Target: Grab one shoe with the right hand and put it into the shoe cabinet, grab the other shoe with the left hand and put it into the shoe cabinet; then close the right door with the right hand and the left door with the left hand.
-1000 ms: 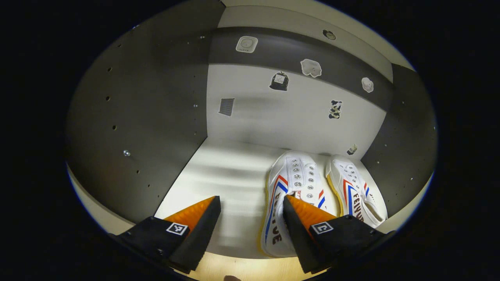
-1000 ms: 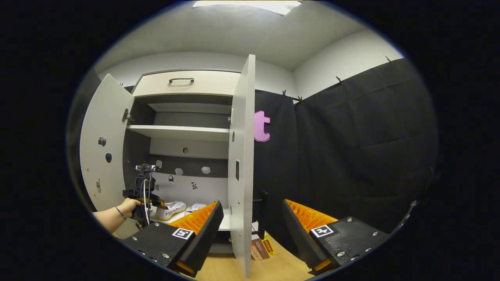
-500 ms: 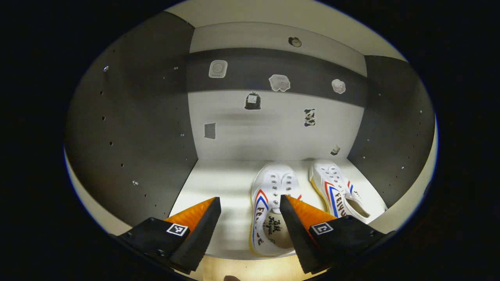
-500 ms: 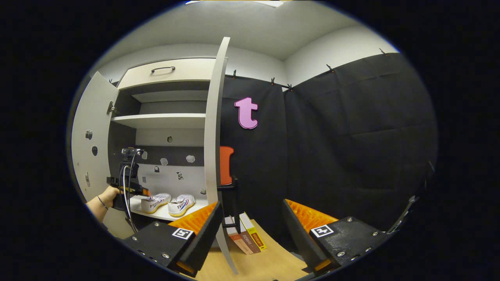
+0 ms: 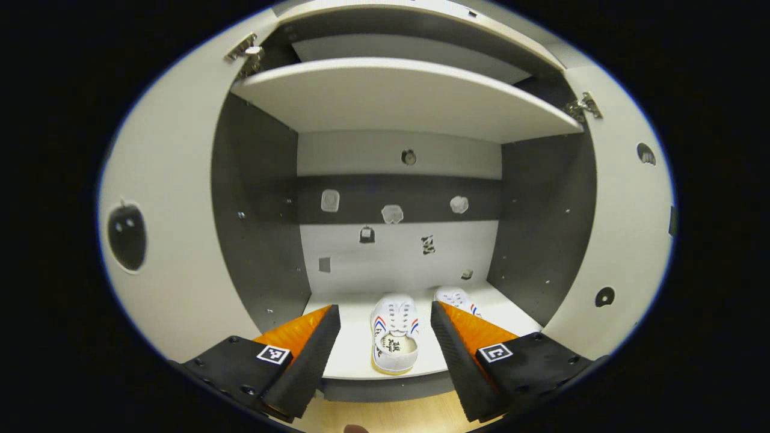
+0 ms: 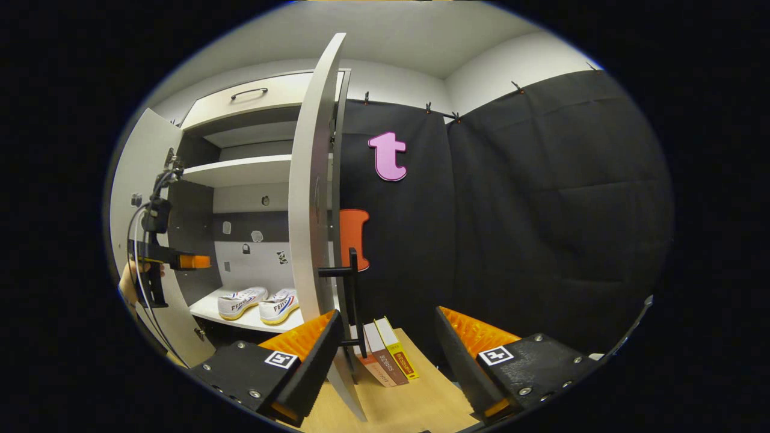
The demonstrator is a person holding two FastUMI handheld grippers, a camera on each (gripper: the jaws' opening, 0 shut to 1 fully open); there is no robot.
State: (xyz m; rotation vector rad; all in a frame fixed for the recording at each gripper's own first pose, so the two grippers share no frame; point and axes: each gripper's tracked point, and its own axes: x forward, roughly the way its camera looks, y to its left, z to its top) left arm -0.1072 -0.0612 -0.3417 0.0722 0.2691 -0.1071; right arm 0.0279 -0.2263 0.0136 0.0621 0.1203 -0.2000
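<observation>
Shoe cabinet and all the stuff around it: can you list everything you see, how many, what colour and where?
shoes: 2, white with red and blue stripes, side by side on the cabinet's bottom shelf
shoe cabinet: 1, pale with dark inner walls, both doors open
right door: 1, pale, swung out, seen nearly edge-on
left door: 1, pale, swung open
door handle: 1, black, on the right door
drawer: 1, pale with a dark handle, at the top
stickers: several, small, on the back wall
books: 3, brown, dark red and yellow, on the wooden floor
left gripper: 1, black and orange, open, facing the shelf
right gripper: 1, black and orange, open, near the right door
hand: 1, holding the left gripper
</observation>
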